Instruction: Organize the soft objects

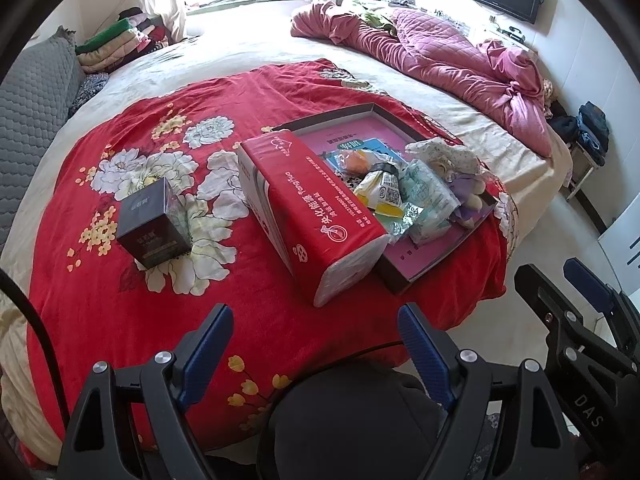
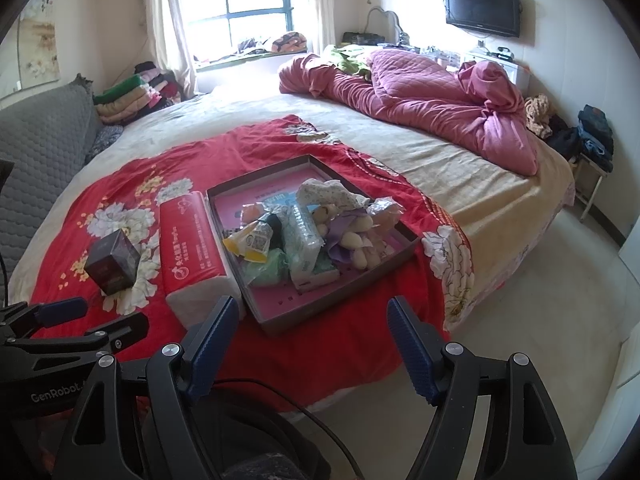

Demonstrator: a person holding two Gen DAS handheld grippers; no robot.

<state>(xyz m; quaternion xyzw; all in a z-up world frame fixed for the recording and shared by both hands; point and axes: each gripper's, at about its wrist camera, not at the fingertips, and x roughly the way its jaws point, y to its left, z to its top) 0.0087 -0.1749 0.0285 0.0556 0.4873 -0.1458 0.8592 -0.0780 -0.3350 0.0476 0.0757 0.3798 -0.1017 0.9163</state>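
Both tongs hanging over the near edge of the bed [image 2: 460, 168], jaws apart, nothing between them. Left tongs [image 1: 316, 344] hovering above the red flowered blanket [image 1: 120, 312]; right tongs [image 2: 312, 338] hovering just short of the tray's near corner.

Counting on the blanket:
- 1 shallow tray [image 2: 276, 320] with pink lining, sitting near the blanket's right edge.
- 1 long red tissue pack [image 1: 308, 216], lying along the tray's left side, touching or just beside it, outside the tray.
- 1 small dark box [image 1: 154, 224], standing alone left of the tissue pack, well apart from the tray.

Counting inside the tray, piled together:
- 1 plush doll [image 2: 356, 236] in purple with pale limbs, lying at the right side.
- 1 spotted cloth piece [image 2: 328, 194], resting behind the doll.
- 1 clear-wrapped tissue packet [image 2: 306, 236], lying in the middle.
- 1 green soft packet [image 2: 266, 270], sitting at the near left.
- 1 yellow-and-white wrapped snack [image 2: 250, 242], lying at the left.
- 1 orange soft item [image 2: 252, 213], sitting at the back left; kind unclear.
- 1 crinkled clear wrapper [image 2: 386, 210], perching on the right rim.

Exact count of small items under the pile not readable.

Elsewhere on the bed: 1 rumpled pink quilt [image 2: 420, 92] bunching along the far side, 1 stack of folded clothes [image 2: 132, 98] sitting at the far left corner.
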